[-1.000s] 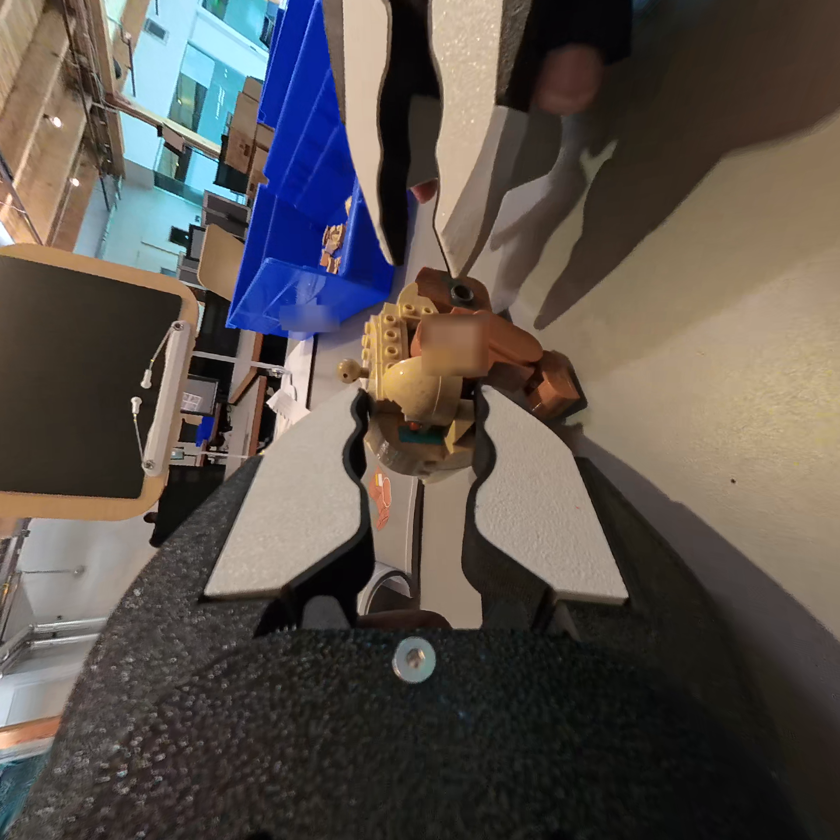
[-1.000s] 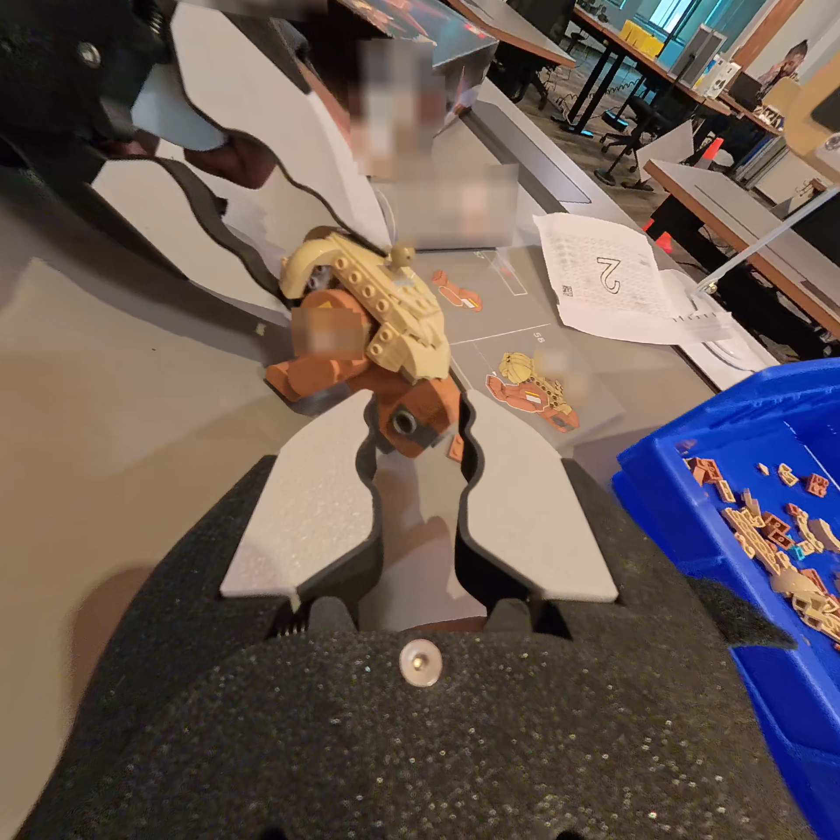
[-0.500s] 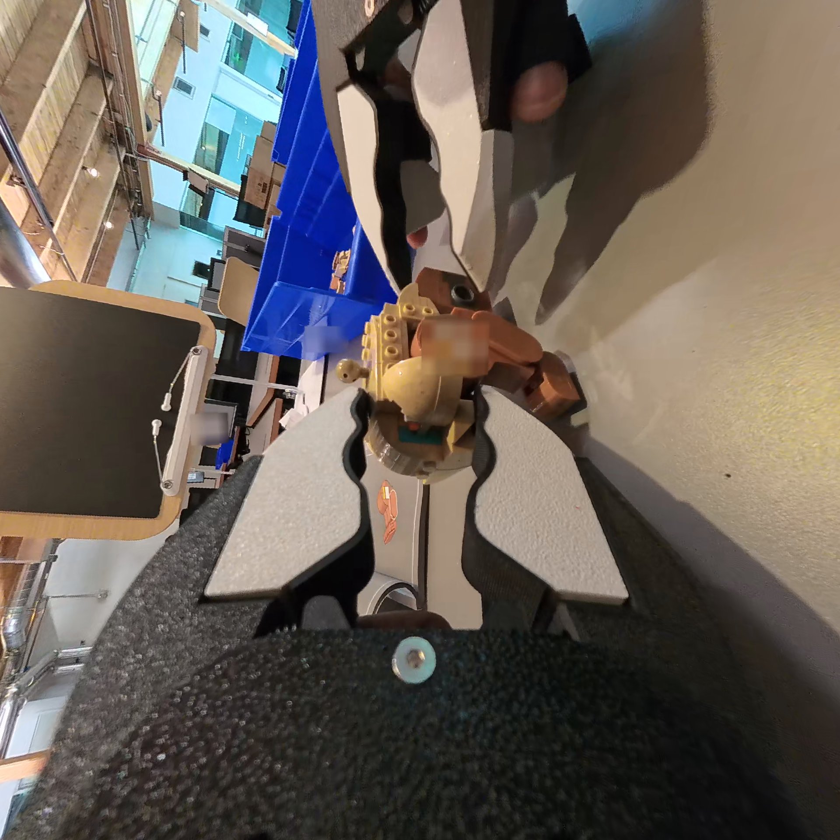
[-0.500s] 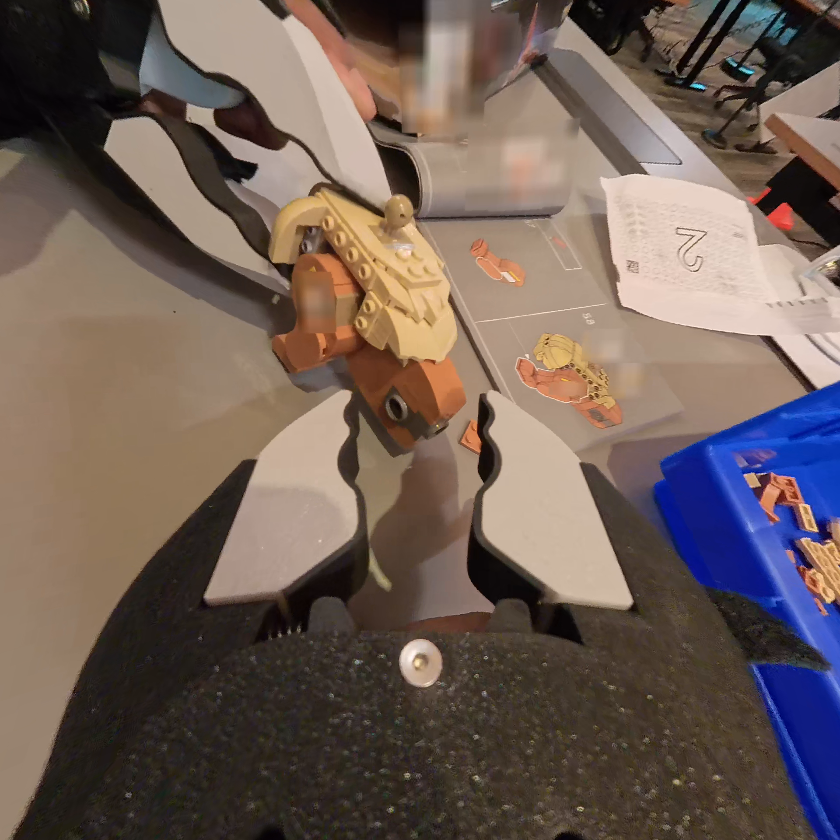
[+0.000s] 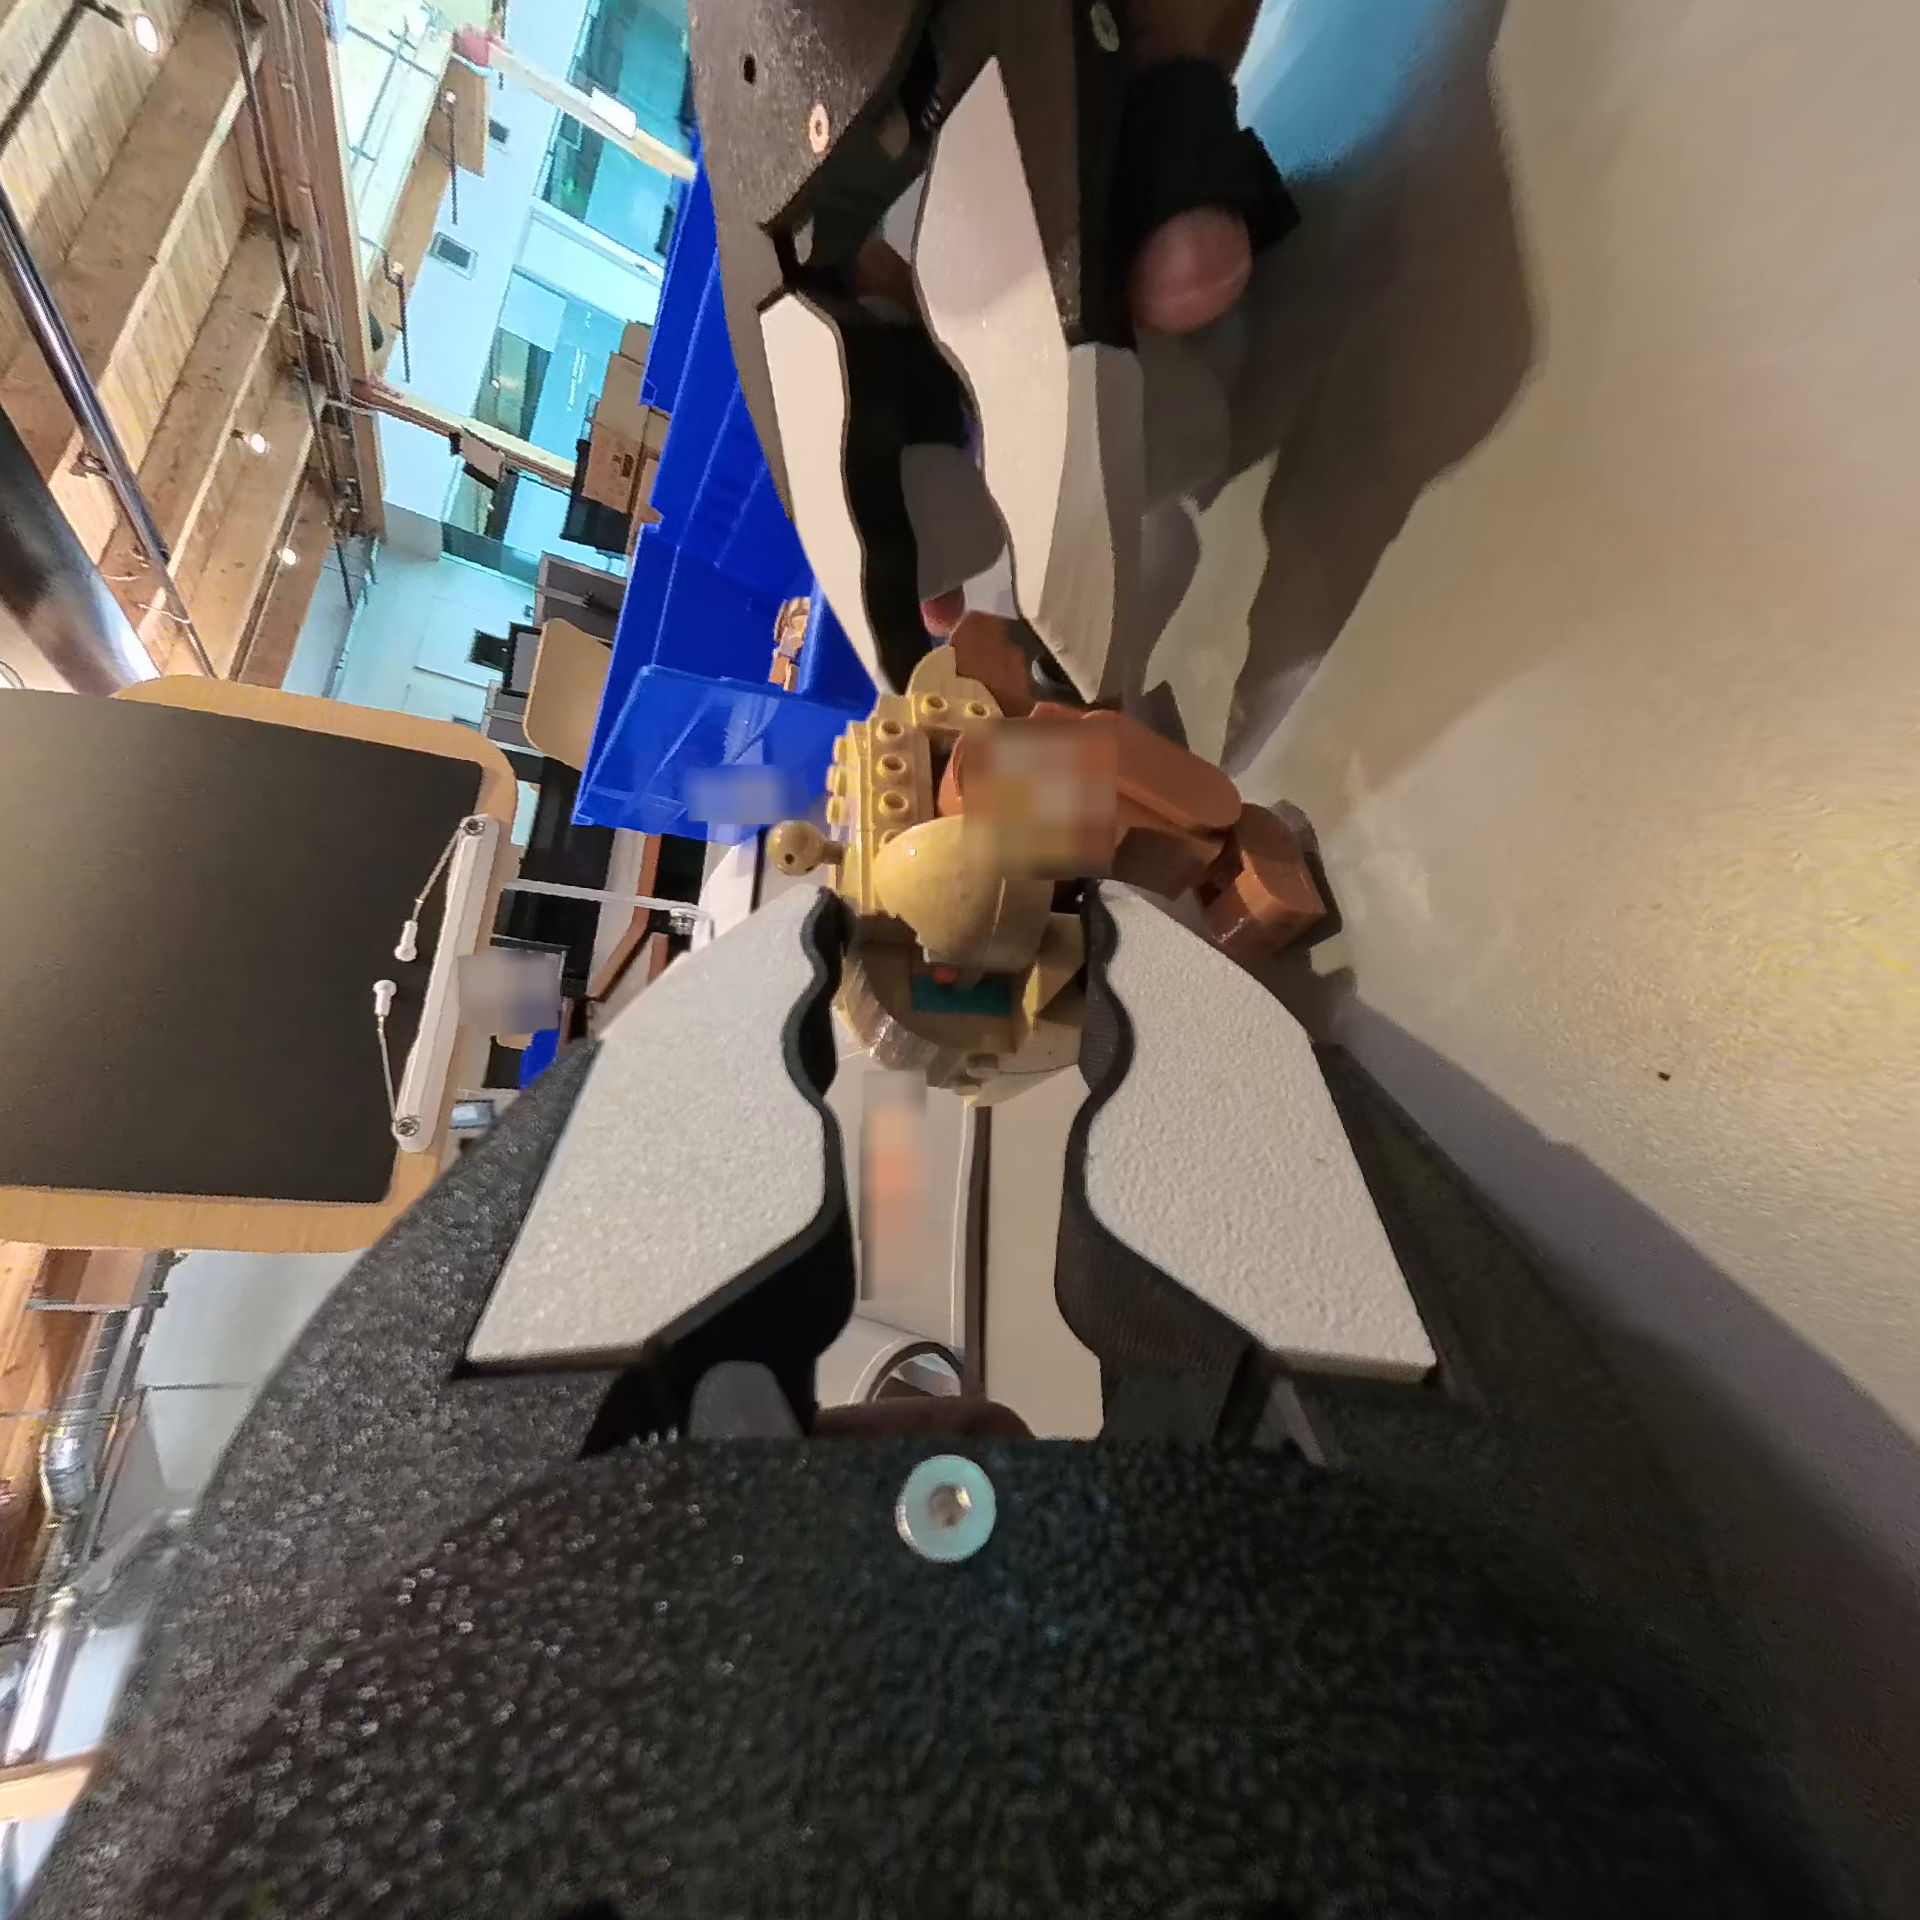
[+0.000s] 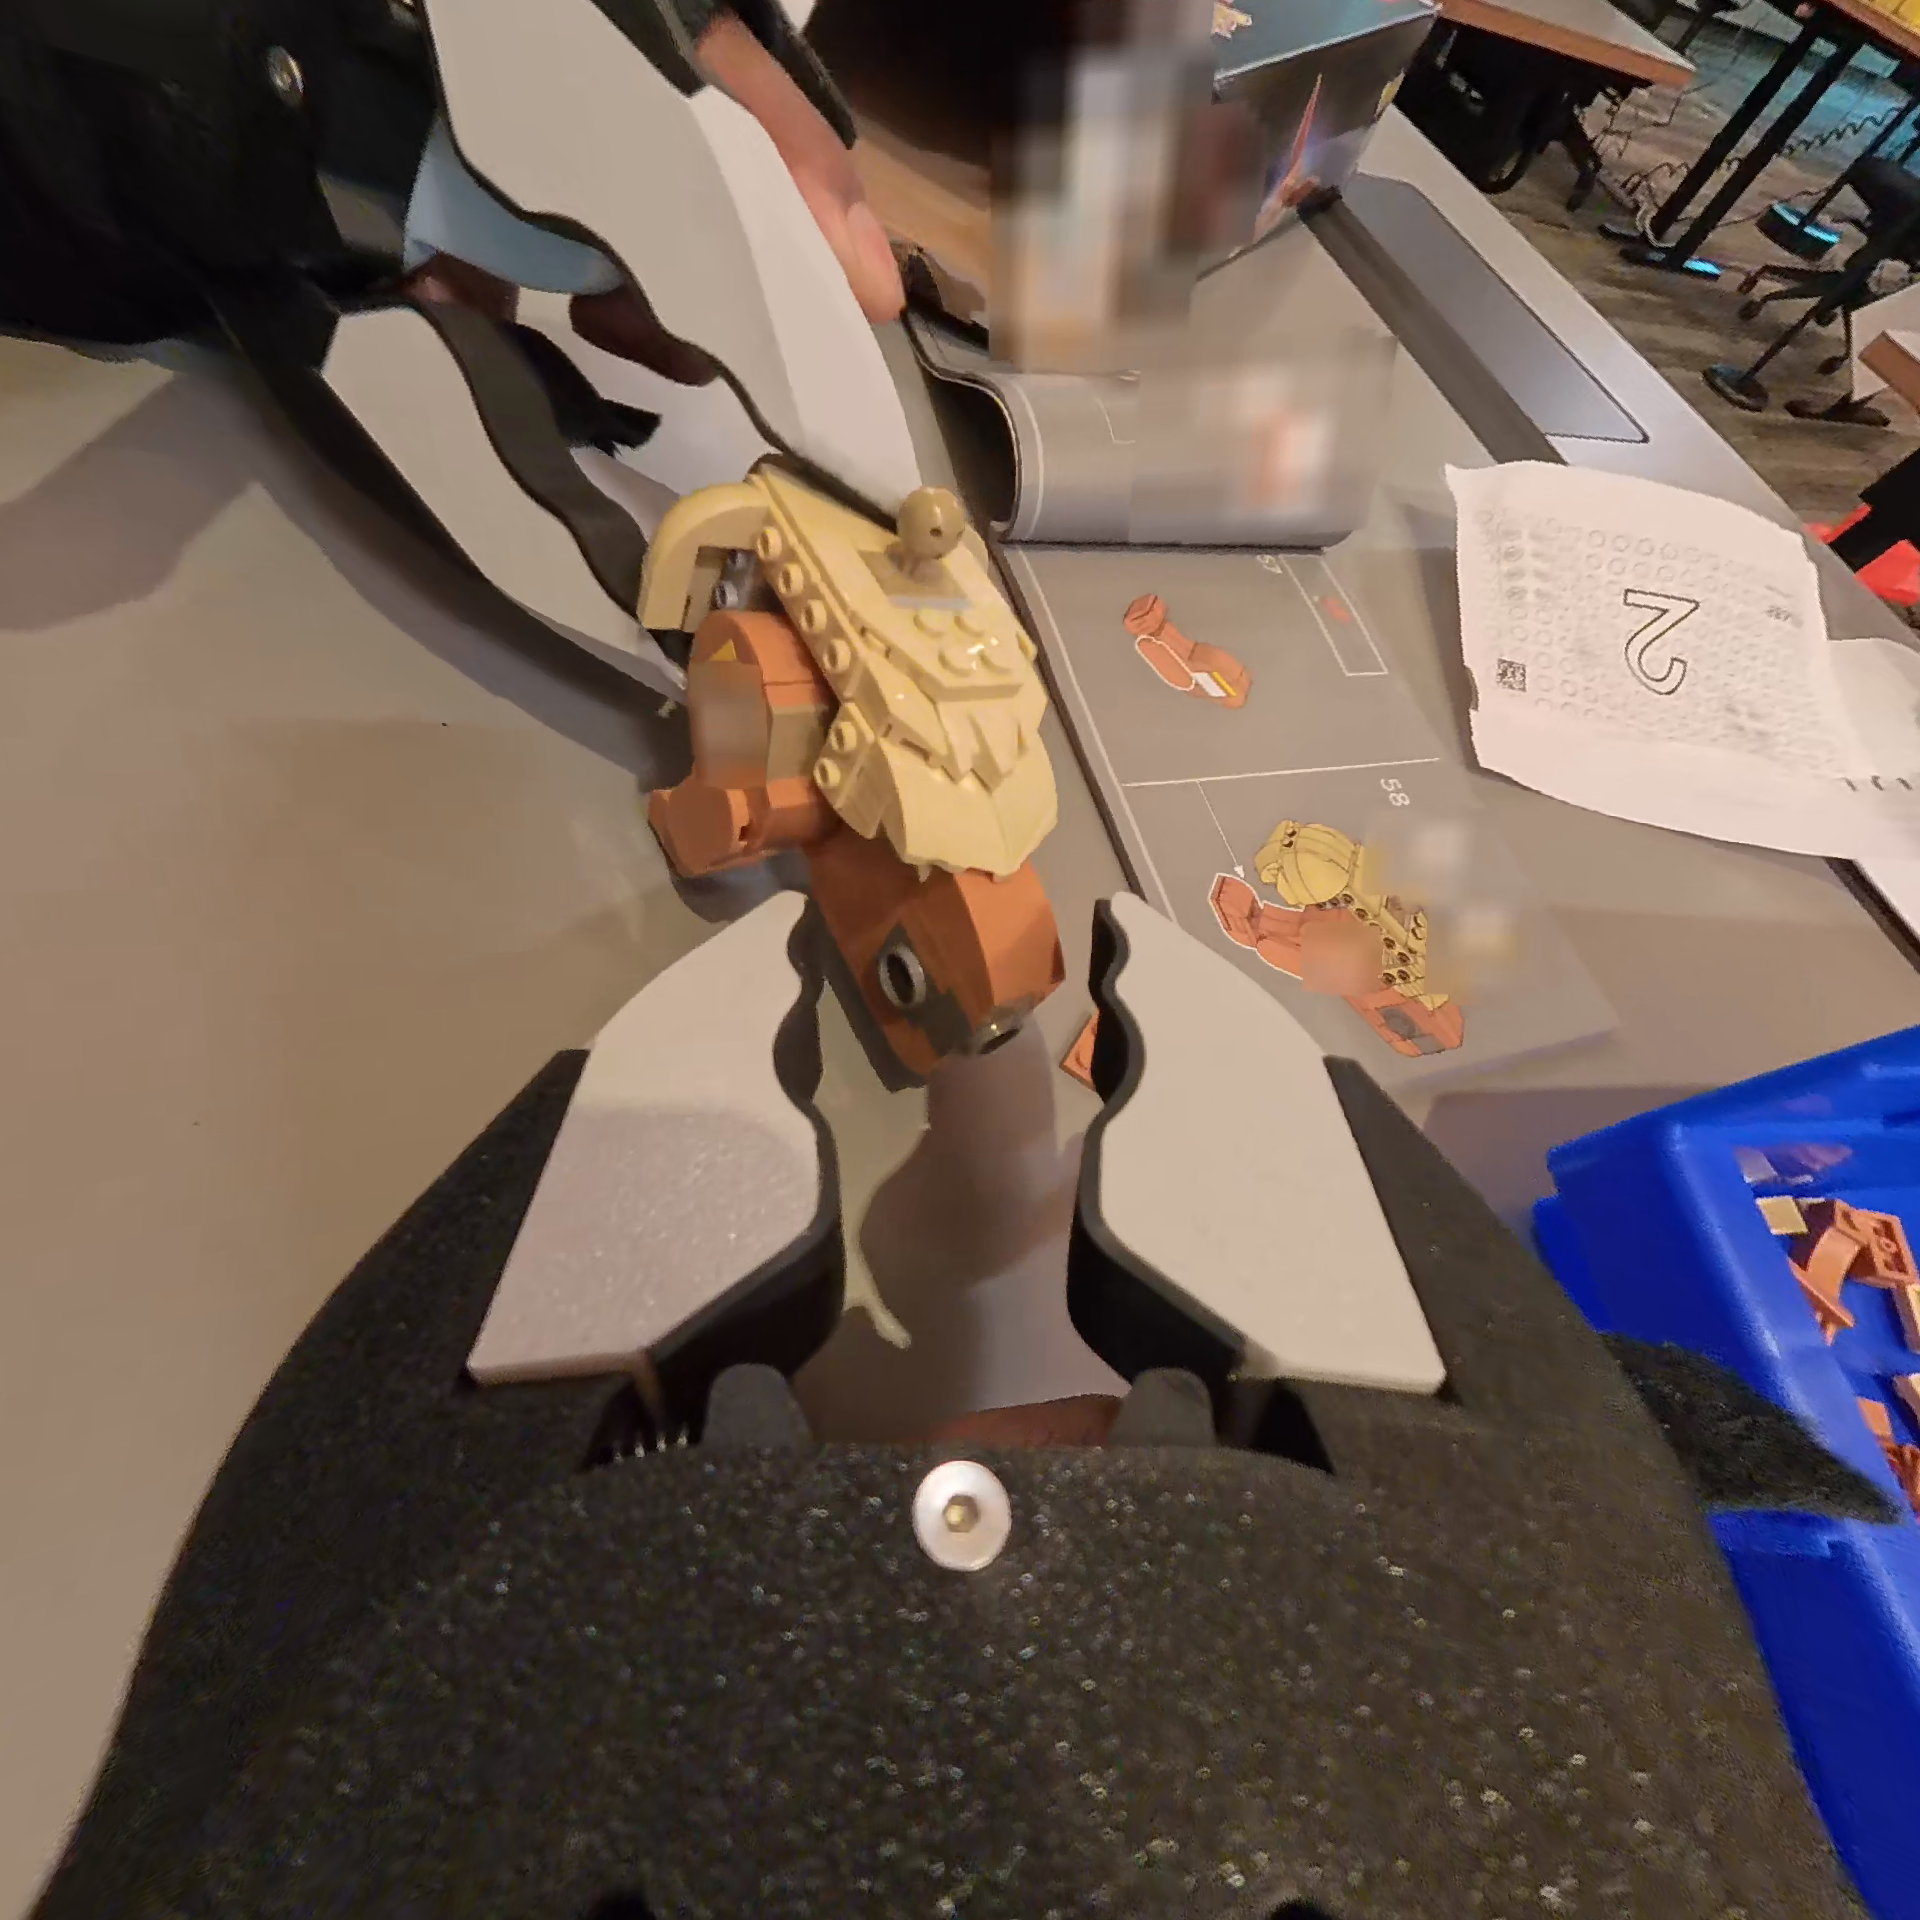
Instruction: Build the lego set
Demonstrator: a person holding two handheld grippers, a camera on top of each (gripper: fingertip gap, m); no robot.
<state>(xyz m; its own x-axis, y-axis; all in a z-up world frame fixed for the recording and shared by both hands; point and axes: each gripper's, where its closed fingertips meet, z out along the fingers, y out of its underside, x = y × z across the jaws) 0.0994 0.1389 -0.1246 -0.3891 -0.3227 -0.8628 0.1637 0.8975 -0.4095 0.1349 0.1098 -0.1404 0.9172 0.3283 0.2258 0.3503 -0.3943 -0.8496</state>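
Observation:
A brick model with a tan studded top and a brown body (image 6: 904,748) hangs just above the grey table (image 6: 260,831). My left gripper (image 5: 961,935) is shut on its tan end (image 5: 935,883), with both pads pressed against it. One left finger (image 6: 790,312) also shows in the right wrist view, coming in from the upper left. My right gripper (image 6: 951,935) is open. The model's brown end with round holes (image 6: 956,966) stands between its fingertips, with a gap to the right pad. The right gripper (image 5: 987,665) shows beyond the model in the left wrist view.
An open instruction booklet (image 6: 1299,831) lies right of the model, and a white printed sheet (image 6: 1621,644) lies beyond it. A blue bin (image 6: 1662,1247) with loose brown and tan pieces (image 6: 1849,1268) stands at the right. A small brown piece (image 6: 1081,1039) lies by my right finger. My hands' fingertips stand some 6 cm from each other.
My right gripper was shut on the model's brown end a second ago. Its jaws have opened and let go. My left gripper has kept its hold on the tan end throughout.

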